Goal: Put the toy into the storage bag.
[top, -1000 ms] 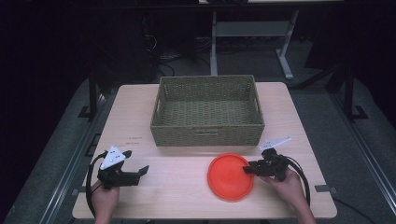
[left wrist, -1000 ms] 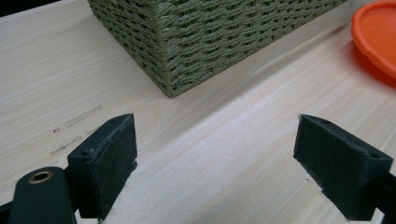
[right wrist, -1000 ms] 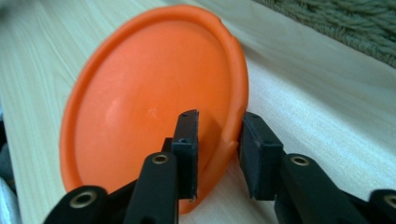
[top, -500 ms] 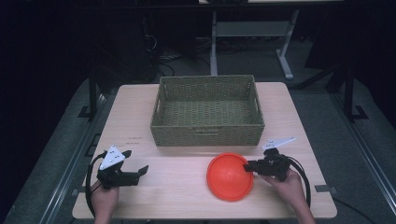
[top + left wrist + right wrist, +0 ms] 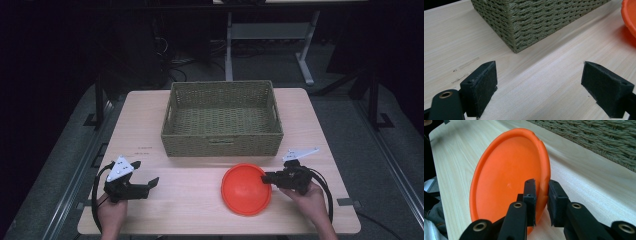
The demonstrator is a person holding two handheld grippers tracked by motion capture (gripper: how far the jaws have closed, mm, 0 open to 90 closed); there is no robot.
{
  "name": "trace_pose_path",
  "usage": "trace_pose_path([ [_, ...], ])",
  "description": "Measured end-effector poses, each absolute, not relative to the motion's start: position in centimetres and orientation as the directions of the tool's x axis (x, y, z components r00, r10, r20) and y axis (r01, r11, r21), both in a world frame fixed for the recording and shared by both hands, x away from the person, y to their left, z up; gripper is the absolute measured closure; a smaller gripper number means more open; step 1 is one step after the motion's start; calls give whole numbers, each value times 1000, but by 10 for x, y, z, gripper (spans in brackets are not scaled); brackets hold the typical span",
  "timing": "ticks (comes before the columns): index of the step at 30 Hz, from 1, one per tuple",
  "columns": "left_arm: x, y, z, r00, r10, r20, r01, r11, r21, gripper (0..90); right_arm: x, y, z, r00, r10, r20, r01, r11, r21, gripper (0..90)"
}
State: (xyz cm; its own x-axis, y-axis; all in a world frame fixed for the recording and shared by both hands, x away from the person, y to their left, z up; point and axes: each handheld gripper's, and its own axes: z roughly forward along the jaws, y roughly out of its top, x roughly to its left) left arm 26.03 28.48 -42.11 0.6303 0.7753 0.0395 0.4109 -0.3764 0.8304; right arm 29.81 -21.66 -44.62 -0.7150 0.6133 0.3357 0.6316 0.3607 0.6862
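So my right claw (image 5: 541, 195) has just been closing and now pinches the rim of the orange plate (image 5: 246, 189), one pad inside the lip and one outside, as the right gripper view shows. The plate lies on the tabletop (image 5: 190, 200) just in front of the basket (image 5: 222, 117), near its right half, with the claw reaching in from the plate's right edge. My left claw (image 5: 539, 85) rests released on the tabletop, well to the left, its pads spread wide with only bare wood between them. To do this grip well, I'd judge the bite should sit deeper on the rim before any lift, since the lip is thin and curved and could slide out sideways. I would keep the pads square to the rim, squeeze firmly, then raise the near edge gently so the far edge does not drag. If the basket is the goal, I'd lift high enough to clear its front wall. The left claw can stay put.
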Motion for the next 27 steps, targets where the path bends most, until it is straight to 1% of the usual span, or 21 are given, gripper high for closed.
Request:
trace_pose_path([
  [13, 260, 286, -421, 626, 778, 41, 411, -374, 831, 128, 294, -215, -440, -727, 607, 321, 607, 350, 714, 797],
  [27, 260, 285, -422, 632, 773, 45, 409, -382, 829, 128, 287, -213, -425, -744, 593, 310, 576, 333, 746, 817],
])
